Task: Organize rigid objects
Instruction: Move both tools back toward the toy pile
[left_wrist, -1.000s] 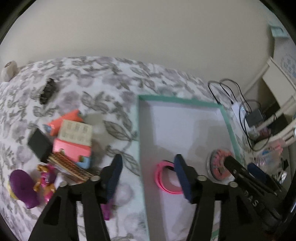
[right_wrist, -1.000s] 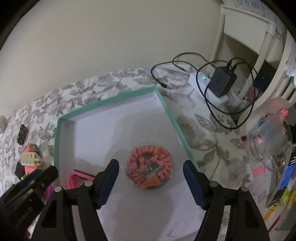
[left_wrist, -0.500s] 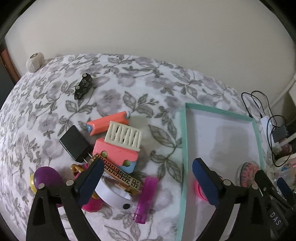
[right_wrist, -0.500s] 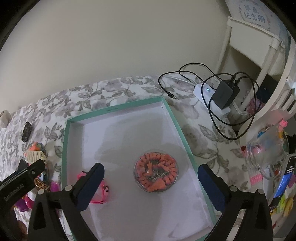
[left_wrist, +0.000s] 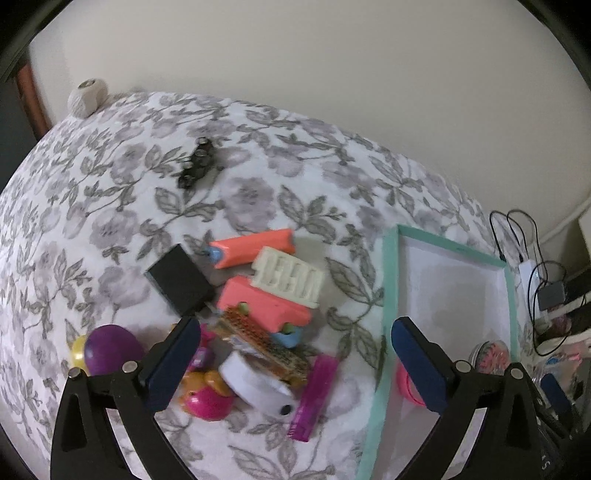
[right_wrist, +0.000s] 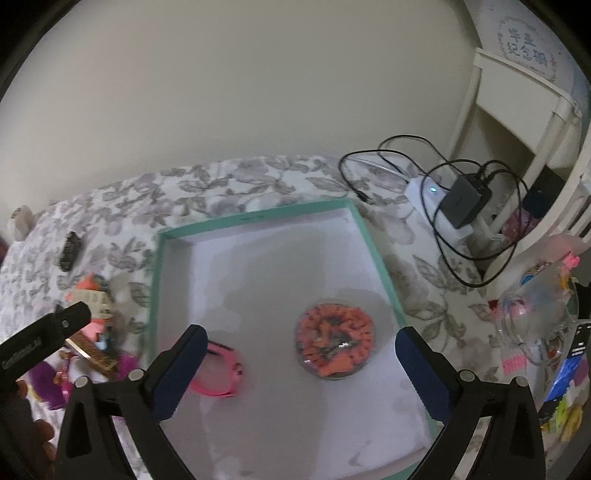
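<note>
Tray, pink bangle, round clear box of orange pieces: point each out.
tray (right_wrist: 258, 216): right wrist view, far teal rim.
pink bangle (right_wrist: 231, 363): right wrist view, its right edge.
round clear box (right_wrist: 334, 345): right wrist view, lid centre.

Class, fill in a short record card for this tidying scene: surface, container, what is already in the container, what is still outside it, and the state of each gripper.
Surface: floral cloth
Container: teal-rimmed tray, white inside
In tray: pink ring; round clear case of orange pieces
Outside tray: pile of small items left of the tray; black clip lying apart
Left gripper: jaws opening, nothing between them, above the pile
Right gripper: open, empty, above the tray
</note>
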